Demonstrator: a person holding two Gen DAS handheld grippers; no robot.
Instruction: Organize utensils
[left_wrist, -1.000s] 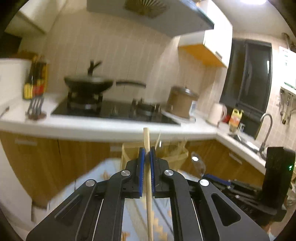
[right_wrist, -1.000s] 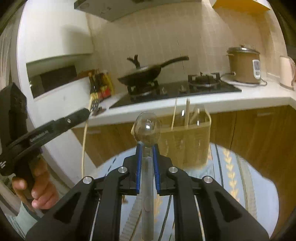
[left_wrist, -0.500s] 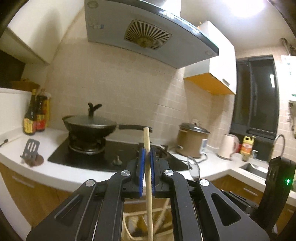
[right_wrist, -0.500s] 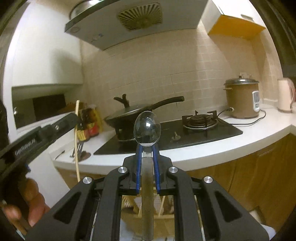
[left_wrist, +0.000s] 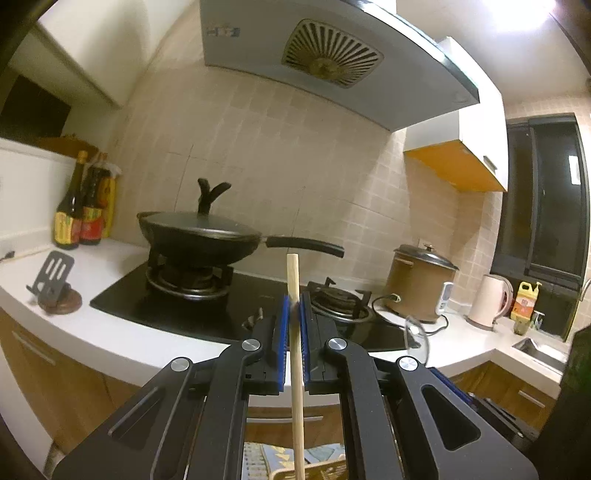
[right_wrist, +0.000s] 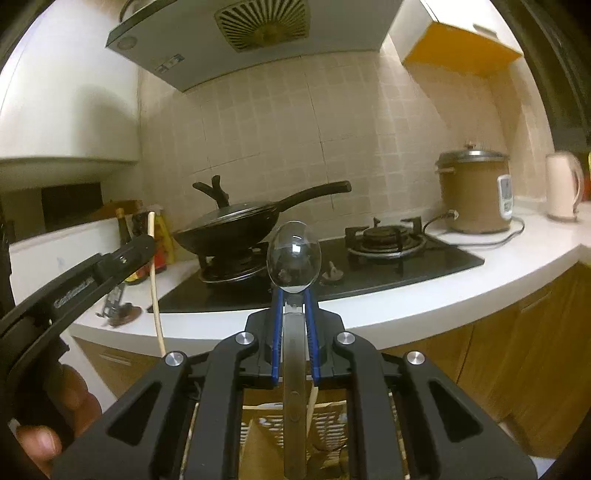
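My left gripper (left_wrist: 293, 308) is shut on a wooden chopstick (left_wrist: 295, 354) that stands upright between its blue pads. In the right wrist view the left gripper (right_wrist: 142, 245) shows at the left with the chopstick (right_wrist: 155, 284) hanging through it. My right gripper (right_wrist: 293, 299) is shut on the handle of a clear plastic spoon (right_wrist: 293, 254), bowl up. A pale utensil basket (right_wrist: 291, 428) with sticks in it sits below the right gripper; its rim (left_wrist: 317, 470) shows at the bottom of the left wrist view.
A white counter (left_wrist: 110, 343) holds a black hob (right_wrist: 399, 262) with a lidded wok (left_wrist: 199, 236). Sauce bottles (left_wrist: 83, 214) and a small stand (left_wrist: 55, 280) are at the left. A rice cooker (right_wrist: 472, 192) and kettle (right_wrist: 563, 186) stand at the right.
Both grippers have risen with their utensils: the views went from cabinet-front and basket level up to above the counter. The basket has dropped to the bottom of both views.
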